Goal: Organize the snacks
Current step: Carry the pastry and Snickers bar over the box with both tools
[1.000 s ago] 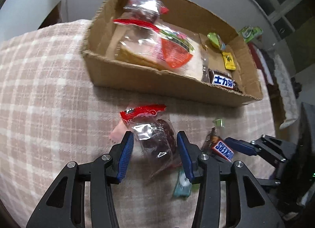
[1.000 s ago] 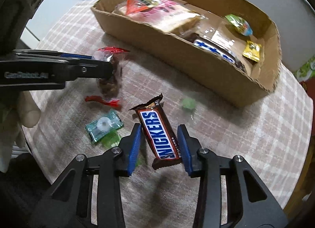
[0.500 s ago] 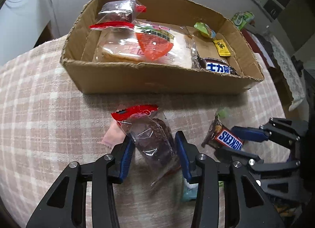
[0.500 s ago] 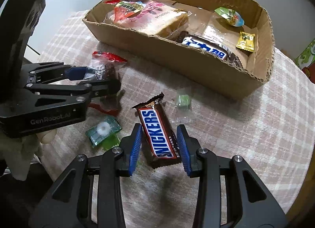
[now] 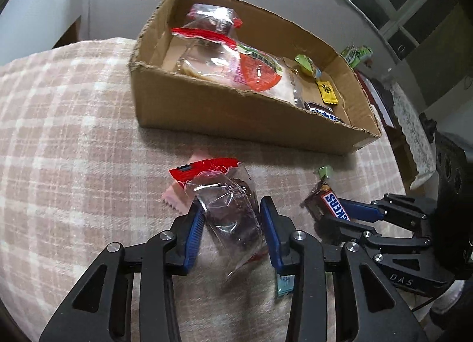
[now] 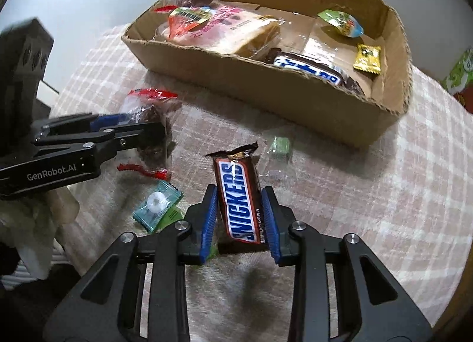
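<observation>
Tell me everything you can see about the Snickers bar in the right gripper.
The Snickers bar is a brown glossy wrapper with the name in blue letters on white, edged red, its crimped top end slightly torn-looking. It stands tilted, lengthwise, between the blue pads of the right hand-held gripper, whose jaws are closing against its long sides. It sits over the plaid cloth, in front of the cardboard box. In the left wrist view, one end of it shows between those fingers.

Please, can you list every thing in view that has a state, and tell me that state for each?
Left gripper: jaws closing around the clear brownie packet, pads at its sides.
Right gripper: jaws closing on the Snickers bar, pads against it.
Cardboard box: open-topped, partly filled with snacks.
Mint candy: wrapped, loose on the tablecloth.
Green candy: wrapped, loose.
</observation>
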